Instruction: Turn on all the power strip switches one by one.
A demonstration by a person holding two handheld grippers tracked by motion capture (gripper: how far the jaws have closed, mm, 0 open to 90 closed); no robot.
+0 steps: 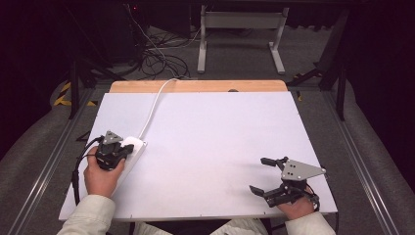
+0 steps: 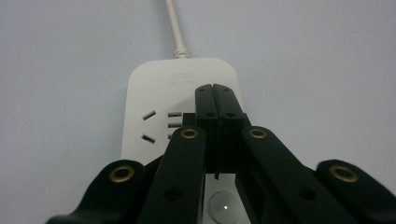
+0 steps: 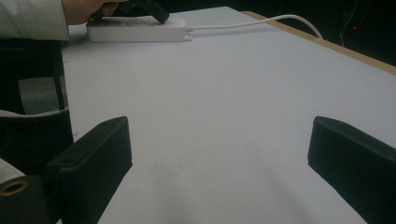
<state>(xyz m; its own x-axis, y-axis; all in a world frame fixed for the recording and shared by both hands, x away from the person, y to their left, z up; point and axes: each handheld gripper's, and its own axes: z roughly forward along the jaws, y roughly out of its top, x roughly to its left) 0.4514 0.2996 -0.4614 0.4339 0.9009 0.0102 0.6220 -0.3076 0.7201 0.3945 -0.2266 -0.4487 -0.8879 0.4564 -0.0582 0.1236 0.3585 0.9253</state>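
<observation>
A: Entry. Left gripper sits over the near end of the power strip, at the left edge of the table. State of the jaws?

B: Pressed together, nothing between them. In the left gripper view the two tips meet flat, over the strip's top face just beside the USB slots. Whether the tips touch the plastic I cannot tell.

A: Why closed?

B: My reading: a closed pair makes one stiff point, good for pressing or pinning. The round button lies below the linkage, nearer the hand, so the tips are past it, not on it.

A: The strip itself?

B: Flat on the table, long axis running away from the person, cord leaving its far end and trailing off the back edge. One socket shows to the left of the jaws, with nothing plugged into it.

A: Right gripper?

B: Spread wide, near the front right corner, well apart from the strip. In its own view both jaws frame bare table, with the strip and the left hand far off. Holds nothing. It looks parked, jaws pointing toward the strip.

A: Risk?

B: A light strip may slide under a push.
</observation>
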